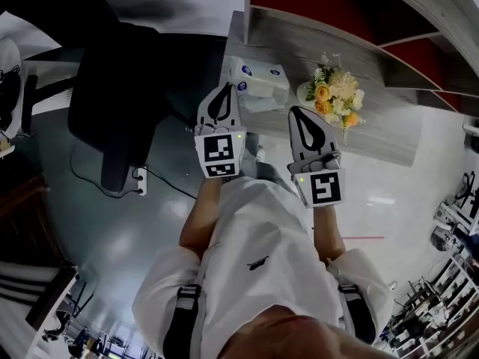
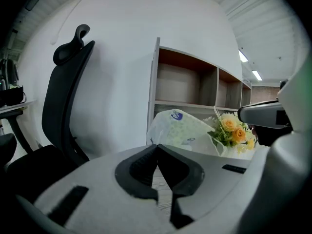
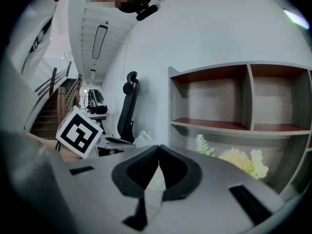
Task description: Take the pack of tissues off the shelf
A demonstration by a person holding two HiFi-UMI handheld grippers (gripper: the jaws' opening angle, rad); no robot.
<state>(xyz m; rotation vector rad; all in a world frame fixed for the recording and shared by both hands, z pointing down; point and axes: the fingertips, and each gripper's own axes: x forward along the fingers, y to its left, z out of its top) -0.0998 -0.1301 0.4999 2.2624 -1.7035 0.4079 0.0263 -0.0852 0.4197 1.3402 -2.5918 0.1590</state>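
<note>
Risk: left gripper (image 1: 223,90) and right gripper (image 1: 299,112) both have jaws pressed together, empty, short of the tissue pack (image 1: 258,79) on the shelf (image 1: 378,139) end. Jaws left unopened would shove the pack; a wide reach could topple the adjacent flower bouquet (image 1: 336,93).

The pack's (image 2: 178,128) lower half sits behind the left gripper (image 2: 157,146), and its print is too small to read. Past the right gripper (image 3: 158,148), only a pale corner shows at 10 o'clock. The shelf (image 1: 292,43) runs off at 1 o'clock.
</note>
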